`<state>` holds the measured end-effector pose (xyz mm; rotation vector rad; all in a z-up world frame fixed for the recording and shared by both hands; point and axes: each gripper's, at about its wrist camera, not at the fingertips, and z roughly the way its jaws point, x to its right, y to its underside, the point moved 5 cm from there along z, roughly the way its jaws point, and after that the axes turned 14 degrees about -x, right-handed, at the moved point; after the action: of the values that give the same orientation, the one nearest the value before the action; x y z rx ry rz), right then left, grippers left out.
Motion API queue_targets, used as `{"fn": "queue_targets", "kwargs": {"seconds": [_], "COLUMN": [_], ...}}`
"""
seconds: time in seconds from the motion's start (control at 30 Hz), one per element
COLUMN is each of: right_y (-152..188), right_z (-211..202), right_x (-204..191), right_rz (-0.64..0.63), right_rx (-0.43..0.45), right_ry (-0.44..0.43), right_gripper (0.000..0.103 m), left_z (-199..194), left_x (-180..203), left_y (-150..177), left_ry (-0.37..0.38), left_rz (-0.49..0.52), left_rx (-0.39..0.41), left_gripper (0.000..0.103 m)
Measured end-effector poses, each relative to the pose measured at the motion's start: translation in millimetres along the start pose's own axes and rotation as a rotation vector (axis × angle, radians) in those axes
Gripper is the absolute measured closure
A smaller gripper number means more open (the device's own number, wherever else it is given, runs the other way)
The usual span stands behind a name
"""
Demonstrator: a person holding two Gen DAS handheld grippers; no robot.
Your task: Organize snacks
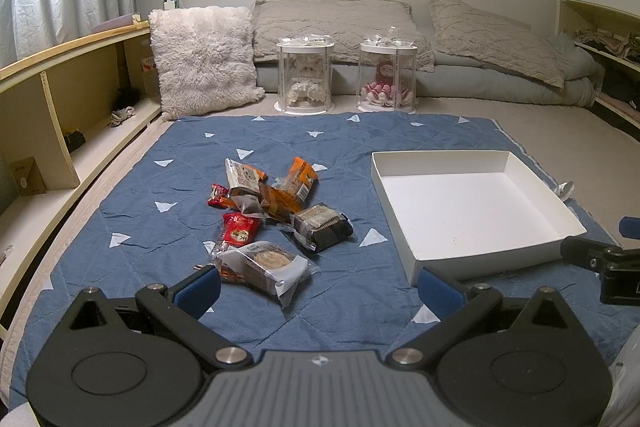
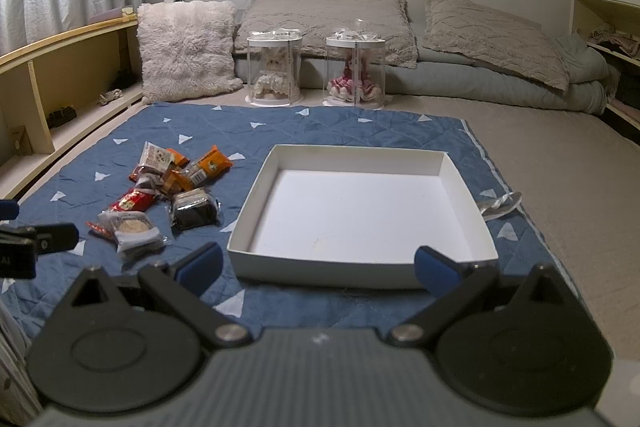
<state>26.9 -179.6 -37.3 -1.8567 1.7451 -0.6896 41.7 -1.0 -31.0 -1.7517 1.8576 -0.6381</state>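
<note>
Both hand-held grippers spread wide, holding nothing: left hand-held gripper [image 1: 318, 287] hovers over blue quilted mat [image 1: 168, 227], right hand-held gripper [image 2: 318, 267] over near wall of white tray [image 2: 320, 263]. Snack pile [image 1: 272, 211] lies loose on mat, left of tray, not touching it. Nearest packet, clear-wrapped round pastry [image 1: 272, 267], sits just beyond left fingers. Tray has no snacks in it. Two doll display cases [image 1: 306, 77] stand beyond mat by bedding.

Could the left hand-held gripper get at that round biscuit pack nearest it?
Probably yes. The left hand-held gripper is open, and the round biscuit pack lies just ahead on the blue mat, with nothing between them.
</note>
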Motion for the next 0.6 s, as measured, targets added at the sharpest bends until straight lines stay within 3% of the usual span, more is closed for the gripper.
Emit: {"fn": "queue_targets", "kwargs": {"seconds": [0.6], "right_y": [0.7], "right_z": [1.8], "right_x": [-0.4], "right_rz": [-0.004], "right_rx": [-0.006], "right_ry": [-0.001], "right_gripper": [0.000], "left_z": [-0.2], "left_x": [-0.3], "left_y": [-0.2], "left_ry": [0.001], "left_rz": [-0.002], "left_rx": [-0.001], "left_gripper": [0.000]}}
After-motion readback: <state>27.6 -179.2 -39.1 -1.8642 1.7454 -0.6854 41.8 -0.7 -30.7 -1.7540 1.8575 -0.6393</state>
